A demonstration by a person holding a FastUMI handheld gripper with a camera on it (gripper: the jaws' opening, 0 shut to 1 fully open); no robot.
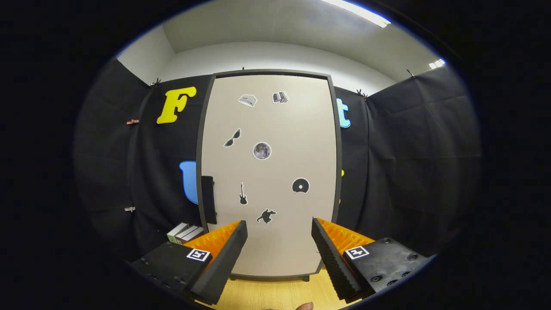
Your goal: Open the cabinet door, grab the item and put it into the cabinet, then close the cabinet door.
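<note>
So in the view off my tongs [279,234], the cabinet door [269,172] sits dead centre of the frame, fully closed, covered in little stickers. My tongs are spread wide at the bottom of the frame, gripping nothing, squared up to the door, I'd guess so I can line up on the dark handle [208,199] down the door's left edge. That's the first job, nothing's started yet. The item looks like that stack of small boxes [186,233] in the lower left, on the wooden worktop [275,295] beside the cabinet's bottom left corner, just beyond my left finger. Waiting there till the door's open.
</note>
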